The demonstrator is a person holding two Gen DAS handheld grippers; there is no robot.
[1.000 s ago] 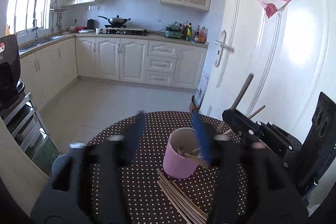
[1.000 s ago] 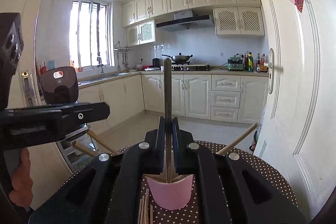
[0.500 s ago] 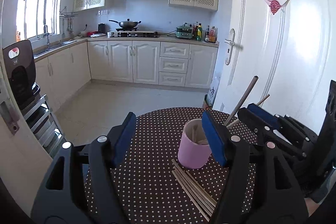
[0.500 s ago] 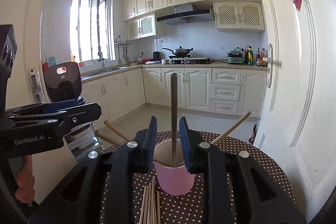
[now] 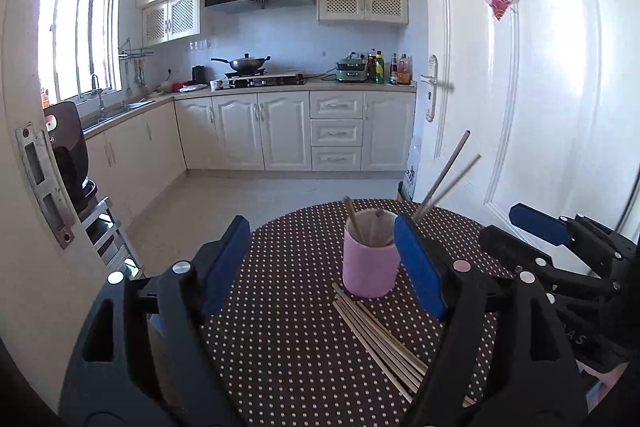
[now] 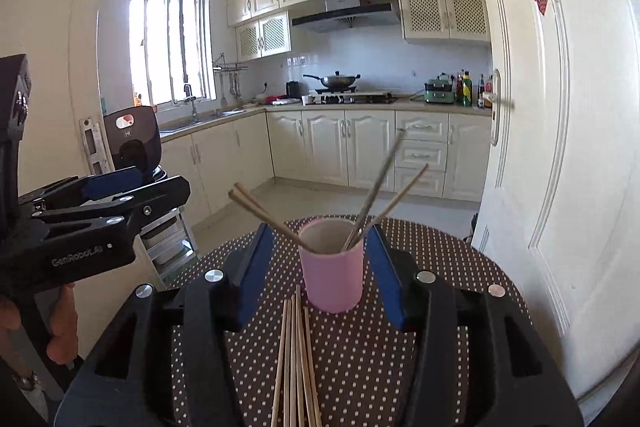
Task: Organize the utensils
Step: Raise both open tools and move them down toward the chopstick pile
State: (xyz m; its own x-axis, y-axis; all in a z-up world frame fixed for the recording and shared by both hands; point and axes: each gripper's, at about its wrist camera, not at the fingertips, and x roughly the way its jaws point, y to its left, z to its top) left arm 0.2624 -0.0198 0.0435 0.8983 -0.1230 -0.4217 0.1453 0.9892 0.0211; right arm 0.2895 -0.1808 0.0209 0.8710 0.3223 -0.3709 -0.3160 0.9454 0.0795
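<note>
Pink cup (image 6: 332,267): stands upright on the round table (image 6: 460,267), which wears a dark cloth with white dots.
Cup contents: two wooden chopsticks (image 6: 260,211) lean out to the left; a grey metal stick (image 6: 380,179) and another wooden stick (image 6: 404,191) lean out to the right.
Loose chopsticks (image 6: 296,355): a bundle lying flat on the cloth just in front of the cup, its far ends close to the cup's base.
Right tongs (image 6: 320,267): jaws opening, blue pads on either side of the cup with clear gaps, gripping nothing.
Left tongs (image 5: 320,267): jaws wide and opening further, nothing between the pads; the cup sits near the right-hand pad, farther off.
Person's hand (image 6: 60,323): wrapped round the left tongs' handle at the left edge of the right wrist view.
Background: cream kitchen cabinets, a wok on the stove, a white door with a red paper square.
</note>
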